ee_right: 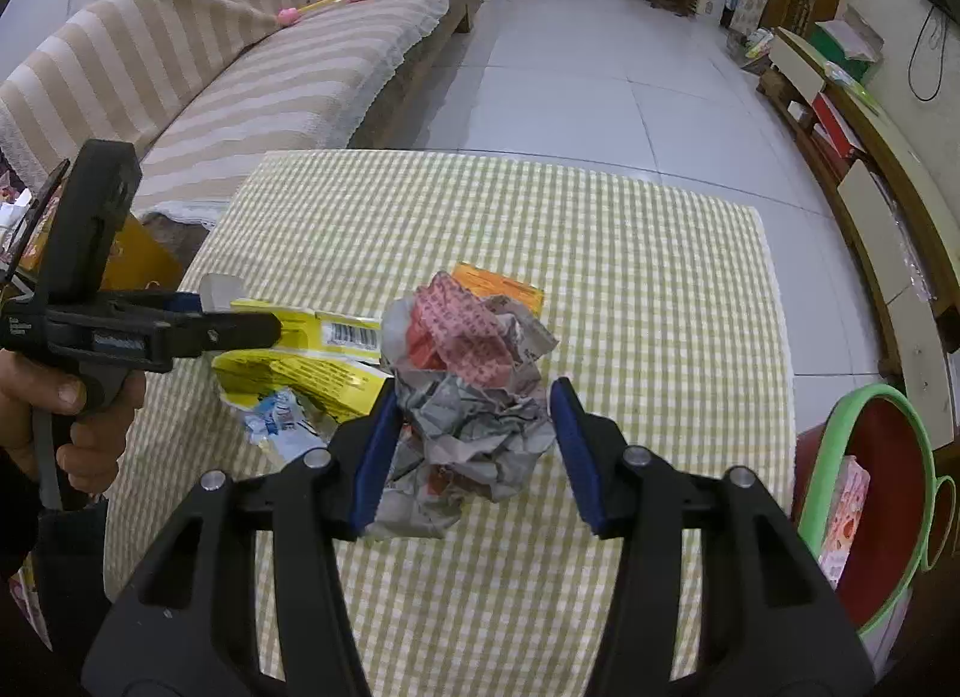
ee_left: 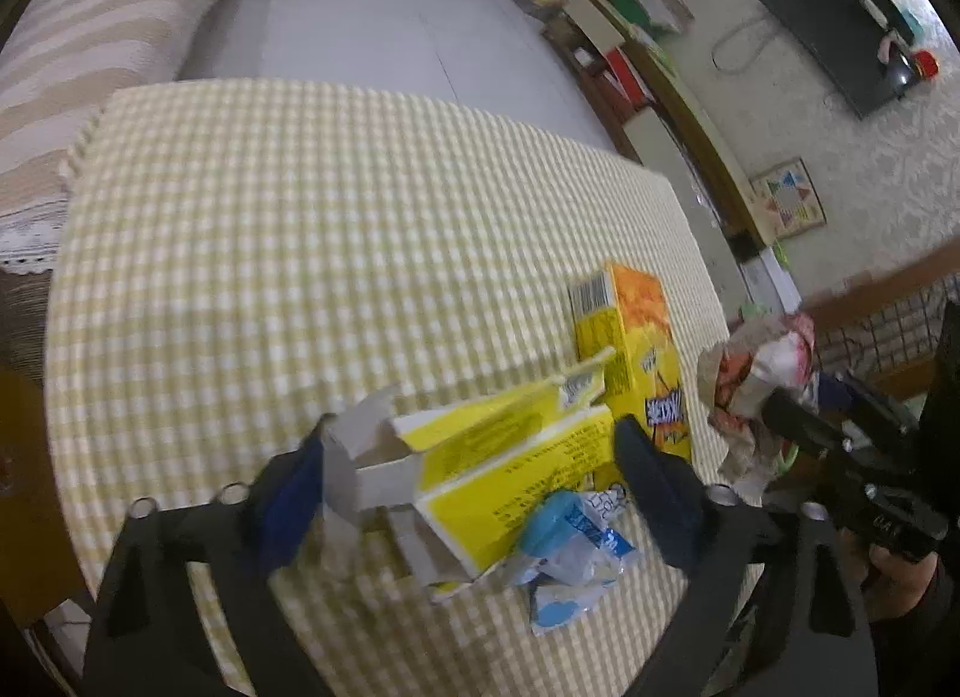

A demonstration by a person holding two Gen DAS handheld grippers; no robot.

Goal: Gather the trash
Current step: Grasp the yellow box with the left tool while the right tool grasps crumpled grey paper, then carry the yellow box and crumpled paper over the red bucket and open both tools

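On the yellow-checked tablecloth (ee_left: 300, 247) lies a torn-open yellow box (ee_left: 492, 469), seen also in the right wrist view (ee_right: 312, 367). My left gripper (ee_left: 468, 433) straddles it, its pads close at the box's two sides, and the box still rests on the cloth. A blue-and-white wrapper (ee_left: 570, 547) lies crumpled against the box. An orange-yellow box (ee_left: 630, 337) stands behind. My right gripper (ee_right: 474, 391) is shut on a ball of crumpled newspaper (ee_right: 468, 385), held above the cloth to the right of the boxes.
A red bin with a green rim (ee_right: 888, 457) stands off the table's right edge, with a carton inside. A striped sofa (ee_right: 240, 67) runs along the left. A low cabinet (ee_right: 870, 187) lines the right wall. Tiled floor lies beyond the table.
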